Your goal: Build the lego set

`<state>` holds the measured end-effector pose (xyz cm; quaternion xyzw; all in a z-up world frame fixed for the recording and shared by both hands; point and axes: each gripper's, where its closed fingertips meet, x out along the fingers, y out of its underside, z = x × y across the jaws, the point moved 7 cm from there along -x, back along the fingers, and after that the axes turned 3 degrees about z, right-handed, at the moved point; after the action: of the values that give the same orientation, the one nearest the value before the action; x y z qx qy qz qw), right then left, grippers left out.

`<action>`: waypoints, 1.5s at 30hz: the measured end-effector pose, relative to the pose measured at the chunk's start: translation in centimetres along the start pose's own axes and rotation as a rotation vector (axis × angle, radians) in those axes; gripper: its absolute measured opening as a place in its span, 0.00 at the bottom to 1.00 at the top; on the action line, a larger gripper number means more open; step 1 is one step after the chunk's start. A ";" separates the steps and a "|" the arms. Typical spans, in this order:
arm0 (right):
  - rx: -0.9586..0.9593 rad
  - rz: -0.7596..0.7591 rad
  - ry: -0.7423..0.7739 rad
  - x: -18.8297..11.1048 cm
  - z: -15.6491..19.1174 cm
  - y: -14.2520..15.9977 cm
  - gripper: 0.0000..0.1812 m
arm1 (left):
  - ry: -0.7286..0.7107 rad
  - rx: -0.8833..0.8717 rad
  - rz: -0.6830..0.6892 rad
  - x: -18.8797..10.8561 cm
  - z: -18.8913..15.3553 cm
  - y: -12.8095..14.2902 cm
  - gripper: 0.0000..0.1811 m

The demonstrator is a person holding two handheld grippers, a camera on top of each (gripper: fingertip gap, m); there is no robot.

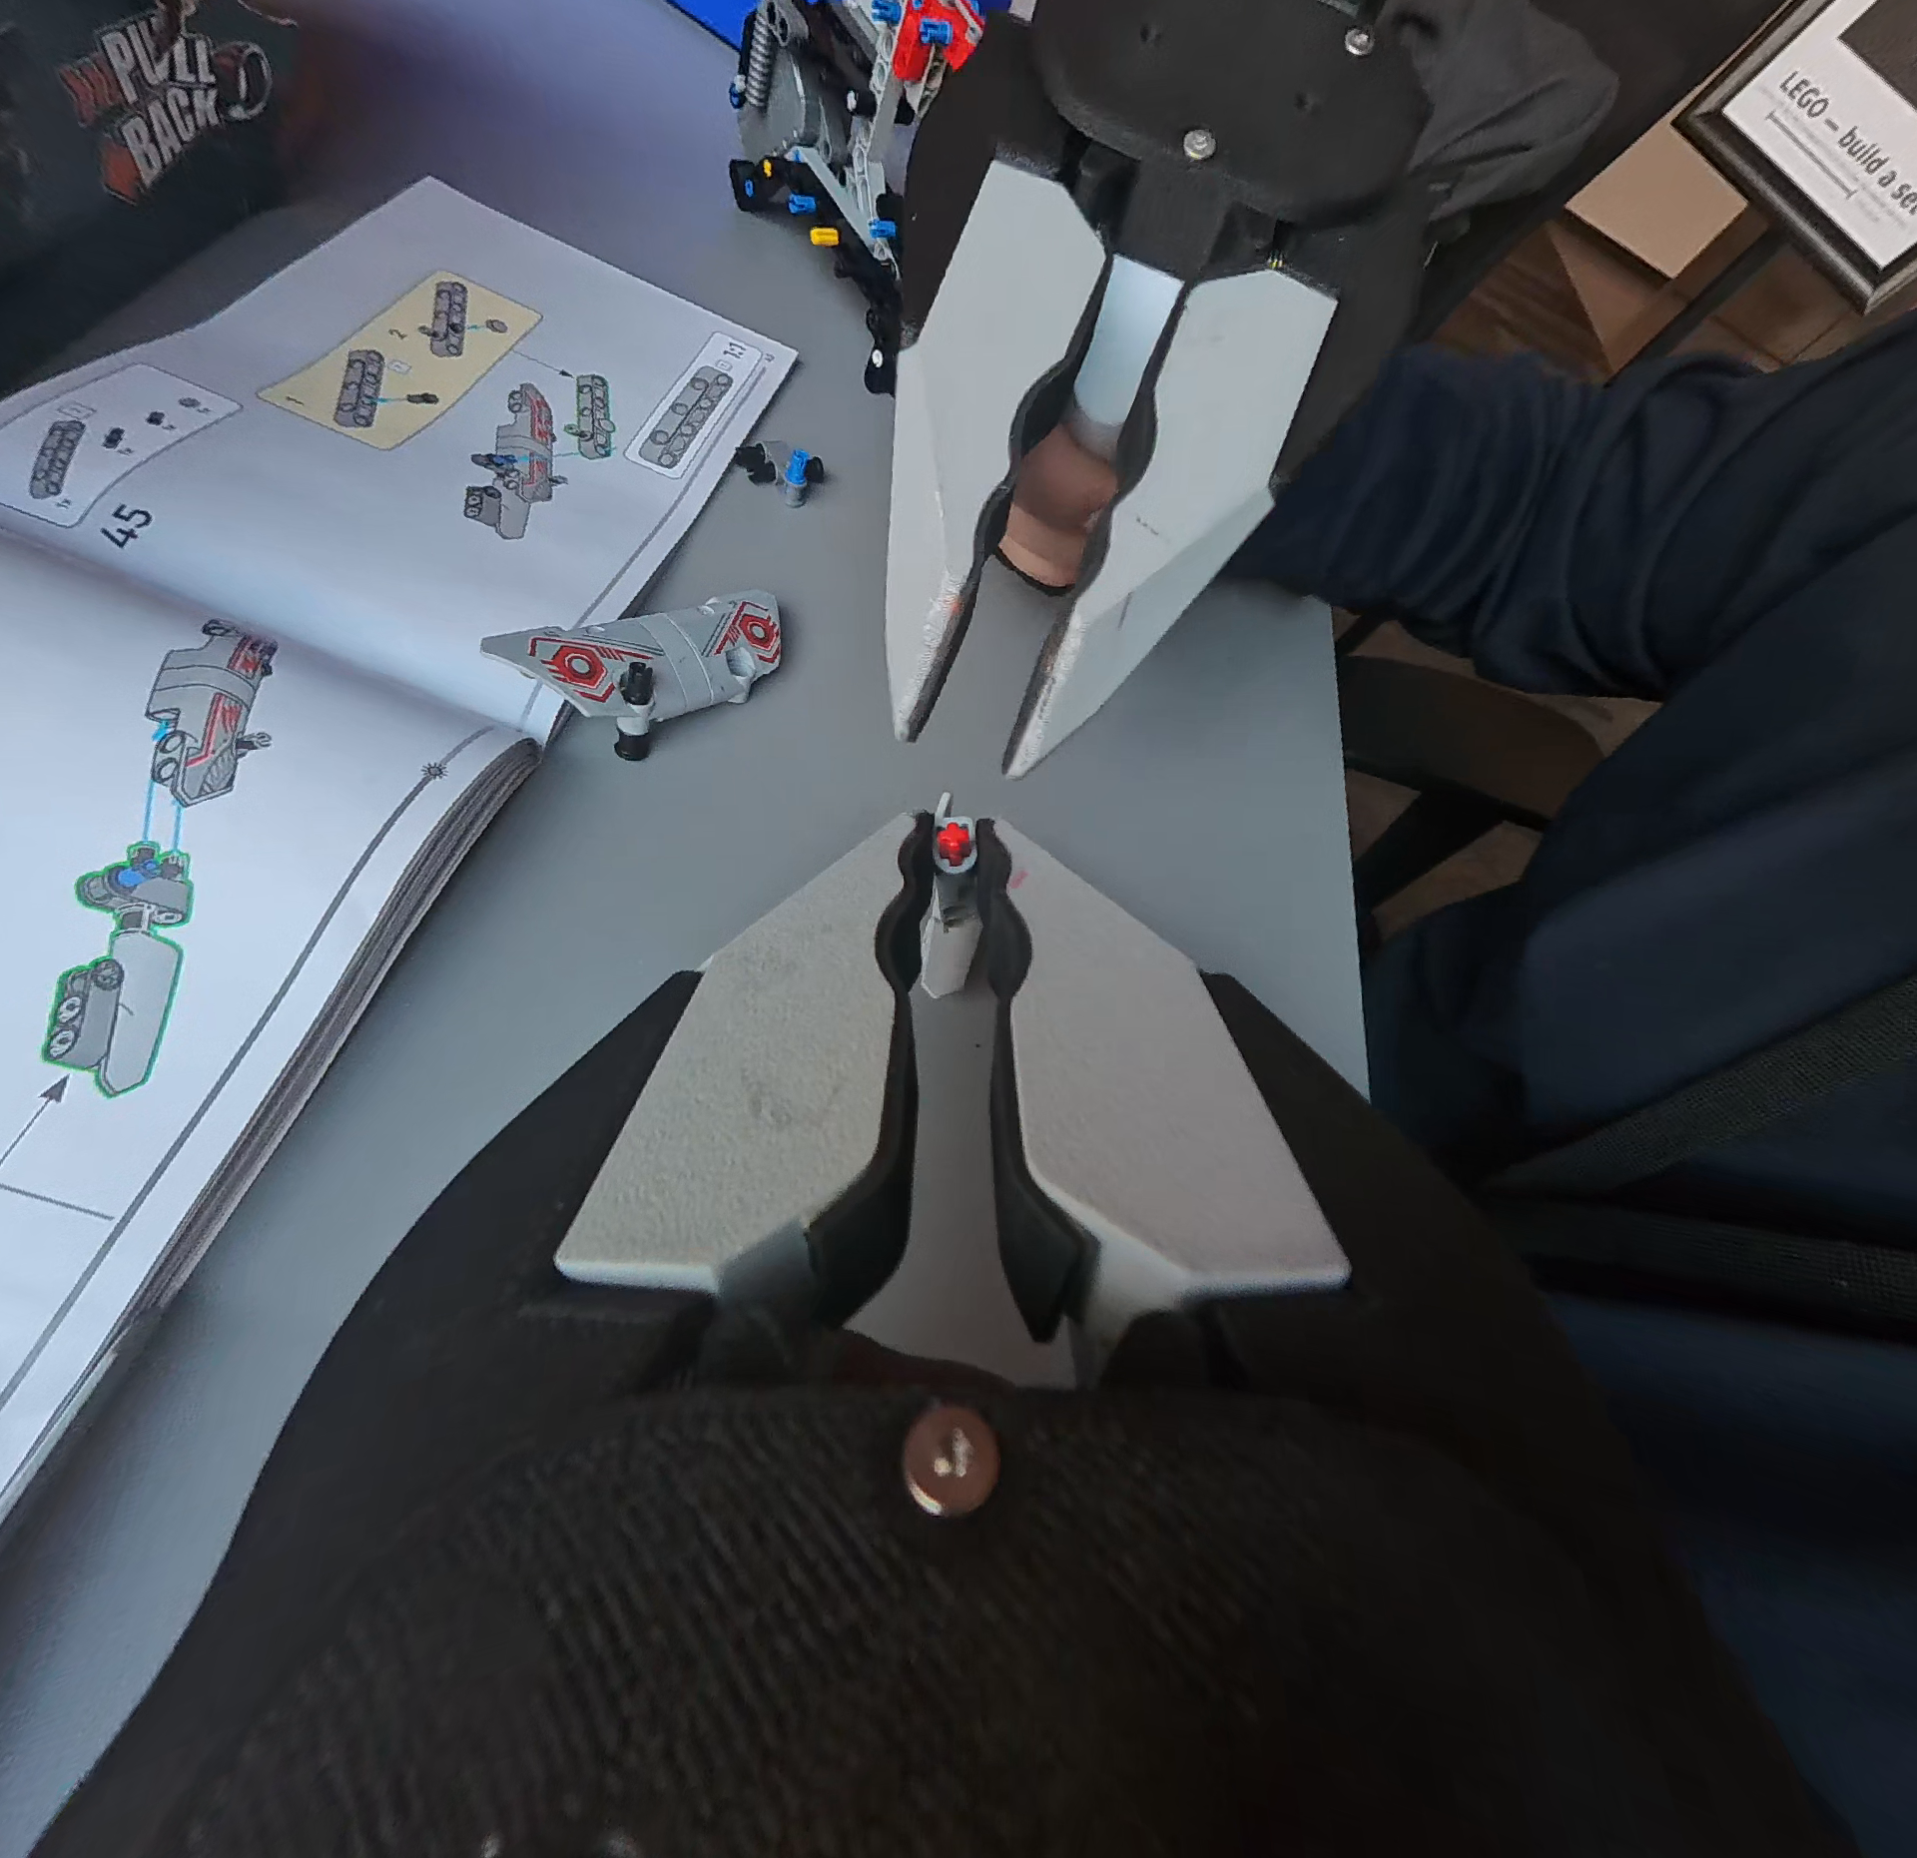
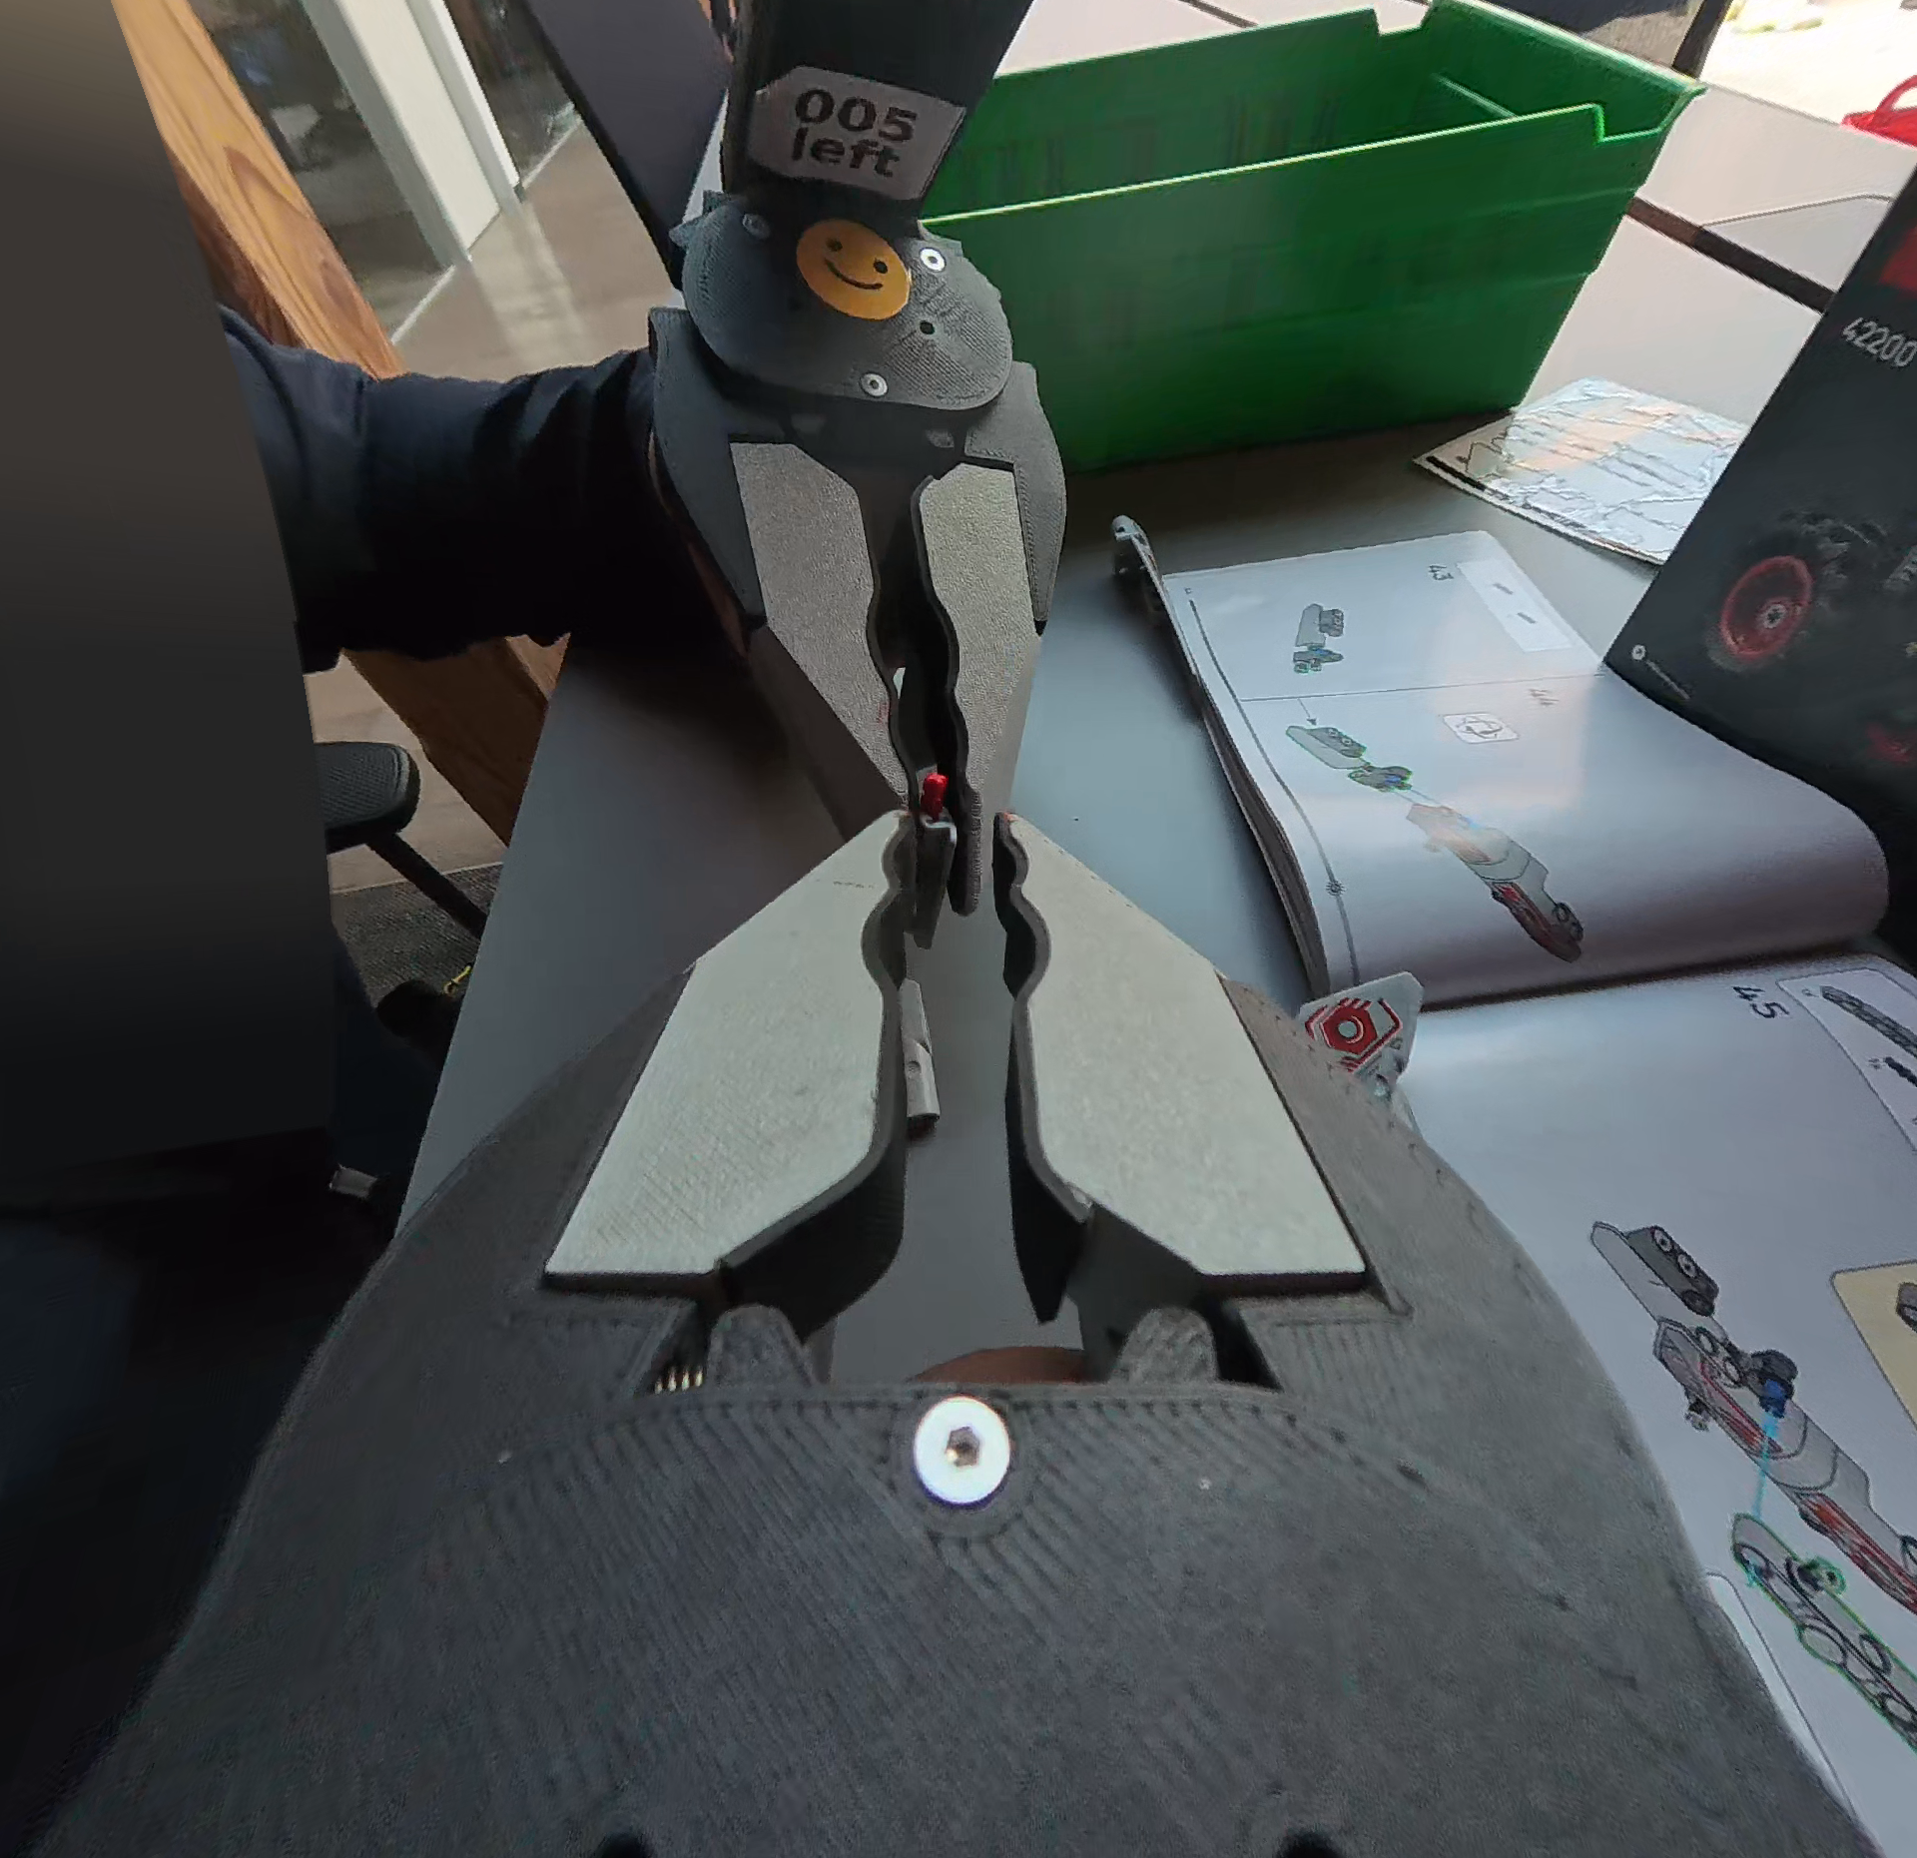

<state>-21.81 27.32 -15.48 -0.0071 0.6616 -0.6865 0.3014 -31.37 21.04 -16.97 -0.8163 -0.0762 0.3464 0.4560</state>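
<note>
Lego set, partly built: chassis [image 1: 830, 138] of grey beams with blue, yellow and black pins, a coil spring and a red block, standing on the grey matte table [image 1: 643, 978] beyond the far edge of the instruction booklet [image 1: 259, 667].

Booklet: open, glossy pages, thick spine curl, lying flat on the table. All places below are given from it.

Green plastic bin [image 2: 1297, 252]: ribbed walls, well beyond the booklet. Dark product box [image 2: 1784, 584] stands at the booklet's far corner.

Right gripper [image 1: 954, 755]: black printed body, wedge-shaped grey fingers with wavy black inner pads; off the booklet's outer edge, near the table rim. Jaws slightly apart, nothing between the tips.

Left gripper [image 1: 949, 833]: same build, tip to tip with the right one. Jaws pinched on a small grey beam with red axle pin [image 1: 949, 875]; red cross end faces the right gripper.

Grey wing panel [image 1: 643, 657]: curved, red hexagon stickers, black pin; just beside the booklet's corner.

Loose connector cluster [image 1: 783, 465]: black and blue, near the booklet's outer edge.
</note>
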 end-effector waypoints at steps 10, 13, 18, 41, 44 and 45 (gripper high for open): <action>0.074 0.024 -0.035 0.9 -0.3 0.6 0.05 | -0.005 0.029 0.028 0.5 -0.5 0.1 0.02; 0.069 0.012 -0.040 0.7 -0.3 0.4 0.06 | -0.004 0.015 0.027 0.6 -0.4 0.1 0.02; 0.086 -0.003 -0.063 0.9 -0.2 0.3 0.03 | -0.025 0.024 0.041 0.8 -0.5 0.1 0.02; 0.162 -0.074 -0.115 0.0 0.6 -0.7 0.01 | 0.048 -0.116 -0.309 -2.4 0.5 -2.7 0.02; 0.161 -0.100 -0.127 0.0 1.0 -0.8 0.00 | 0.064 -0.114 -0.291 -1.9 0.1 -2.5 0.02; 0.168 -0.086 -0.137 0.1 1.2 -0.7 0.00 | 0.076 -0.116 -0.287 -1.7 0.0 -2.5 0.02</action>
<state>-21.71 26.18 -14.74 -0.0572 0.5785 -0.7499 0.3157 -32.14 21.72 -14.13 -0.8345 -0.1948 0.2414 0.4554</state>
